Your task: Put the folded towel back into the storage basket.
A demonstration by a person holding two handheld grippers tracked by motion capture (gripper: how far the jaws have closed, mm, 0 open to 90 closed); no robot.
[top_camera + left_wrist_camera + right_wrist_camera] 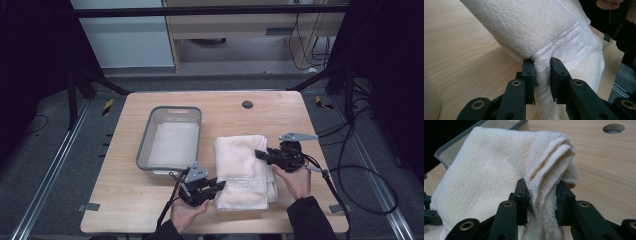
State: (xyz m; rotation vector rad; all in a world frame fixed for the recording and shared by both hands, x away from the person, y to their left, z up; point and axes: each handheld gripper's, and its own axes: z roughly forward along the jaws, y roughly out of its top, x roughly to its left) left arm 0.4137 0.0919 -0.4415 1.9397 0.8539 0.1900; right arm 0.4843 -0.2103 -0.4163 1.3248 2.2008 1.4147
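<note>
From above, both hand-held grippers (pixel 220 186) (pixel 260 154) meet the towel (pixel 242 170); their own views show each pinching bunched folds.

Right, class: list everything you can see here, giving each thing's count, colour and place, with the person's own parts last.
Towel: one, white, folded, on the table right of the tub, pinched at both side edges.
Tub: one, grey, on the table's left half.
Table: one, light wood, with a round hole near its far edge.
Left gripper: one, black, shut on the towel's near-left edge.
Right gripper: one, black, shut on the towel's right edge.
Hands: two, each holding a gripper at the table's near side.
</note>
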